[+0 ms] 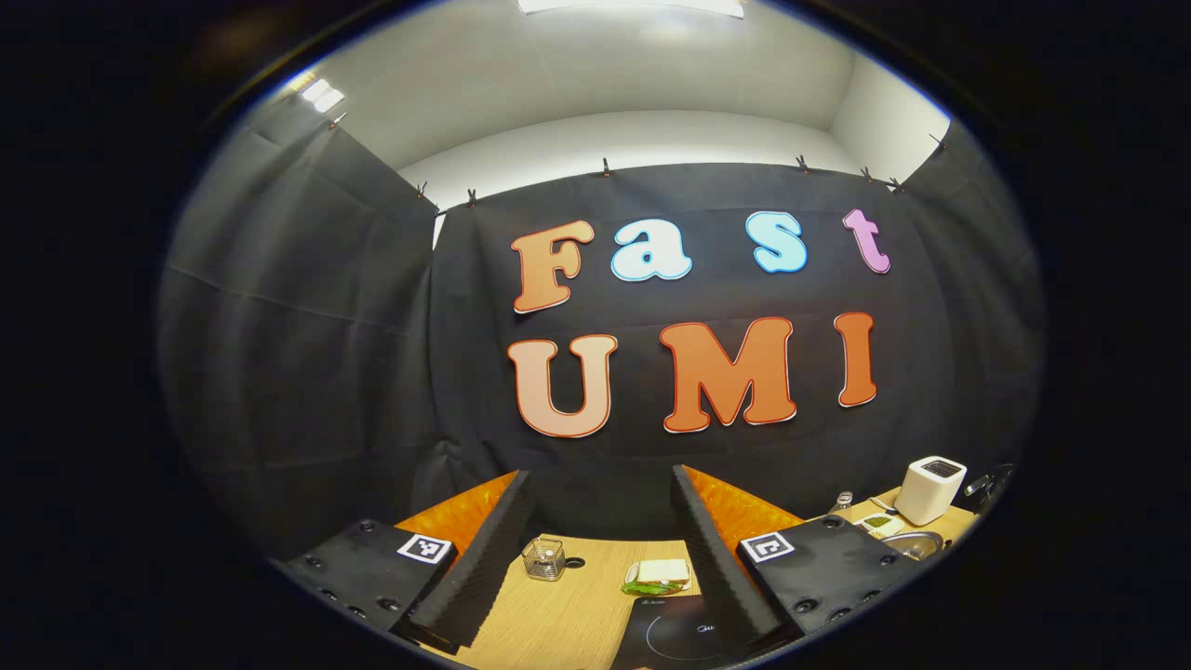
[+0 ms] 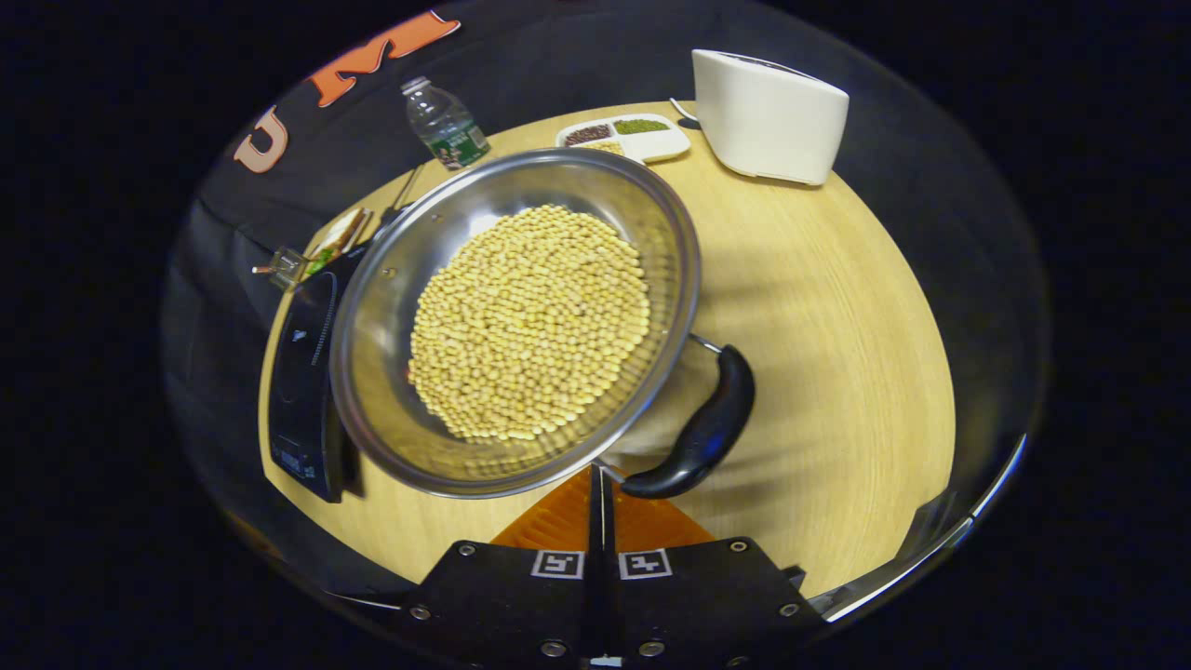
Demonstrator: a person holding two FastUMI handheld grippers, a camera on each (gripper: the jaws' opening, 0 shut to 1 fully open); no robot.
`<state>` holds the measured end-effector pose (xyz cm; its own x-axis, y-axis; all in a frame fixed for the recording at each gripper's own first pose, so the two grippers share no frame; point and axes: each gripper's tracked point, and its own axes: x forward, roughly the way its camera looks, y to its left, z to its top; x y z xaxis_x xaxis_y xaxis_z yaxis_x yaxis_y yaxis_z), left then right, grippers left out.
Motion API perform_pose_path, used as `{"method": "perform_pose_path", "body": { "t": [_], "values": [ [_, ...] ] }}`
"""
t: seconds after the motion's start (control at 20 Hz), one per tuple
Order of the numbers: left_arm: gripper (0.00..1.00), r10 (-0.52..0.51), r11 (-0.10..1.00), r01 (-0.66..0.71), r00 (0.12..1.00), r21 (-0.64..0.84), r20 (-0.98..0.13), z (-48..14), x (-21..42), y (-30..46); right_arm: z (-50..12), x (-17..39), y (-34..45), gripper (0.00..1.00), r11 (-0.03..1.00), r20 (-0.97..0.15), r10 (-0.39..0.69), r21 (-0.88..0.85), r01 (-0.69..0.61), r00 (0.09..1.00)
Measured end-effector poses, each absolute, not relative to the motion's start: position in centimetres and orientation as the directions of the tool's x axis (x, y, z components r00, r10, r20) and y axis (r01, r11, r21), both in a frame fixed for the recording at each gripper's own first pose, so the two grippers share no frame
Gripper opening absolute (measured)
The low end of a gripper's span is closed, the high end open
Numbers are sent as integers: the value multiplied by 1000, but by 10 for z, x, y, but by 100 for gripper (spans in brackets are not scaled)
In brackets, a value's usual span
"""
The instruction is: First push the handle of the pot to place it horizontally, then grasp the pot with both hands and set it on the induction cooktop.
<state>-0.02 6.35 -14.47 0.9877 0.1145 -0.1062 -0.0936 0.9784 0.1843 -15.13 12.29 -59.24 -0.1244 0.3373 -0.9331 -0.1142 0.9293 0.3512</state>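
Observation:
A steel pot (image 2: 391,307) full of yellow beans sits on the wooden table in the right gripper view. Its black loop handle (image 2: 707,428) sticks out at the pot's lower right. My right gripper (image 2: 595,473) is shut with nothing between its fingers, and its tips rest against the pot's rim beside the handle's lower end. The black induction cooktop (image 2: 302,372) lies just left of the pot. My left gripper (image 1: 600,475) is open and held high above the table, over the cooktop (image 1: 679,633). The pot's rim (image 1: 910,542) shows far to its right.
A white toaster-like appliance (image 2: 768,112), a divided dish of grains (image 2: 628,138) and a water bottle (image 2: 445,123) stand behind the pot. A small glass jar (image 1: 544,558) and a sandwich on a plate (image 1: 661,574) sit beyond the cooktop. Bare wood (image 2: 837,326) lies right of the pot.

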Motion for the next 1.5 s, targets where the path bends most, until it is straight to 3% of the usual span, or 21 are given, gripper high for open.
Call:
{"method": "perform_pose_path", "body": {
  "t": [0.6, 1.15, 1.5],
  "values": [
    [97, 128, 973, -100, 983, 206, -129, -157, 10, 63, -608, -109, 108, 0, 939, -933, 343, 339, 53, -112],
    [97, 113, 977, -84, 983, 197, -142, -162, 12, 59, -606, -68, 78, 0, 947, -955, 293, 285, 147, -38],
    [97, 77, 987, -44, 975, 155, -209, -192, 14, 47, -600, -44, 35, 0, 951, -969, 247, 245, 187, 11]
  ]
}}
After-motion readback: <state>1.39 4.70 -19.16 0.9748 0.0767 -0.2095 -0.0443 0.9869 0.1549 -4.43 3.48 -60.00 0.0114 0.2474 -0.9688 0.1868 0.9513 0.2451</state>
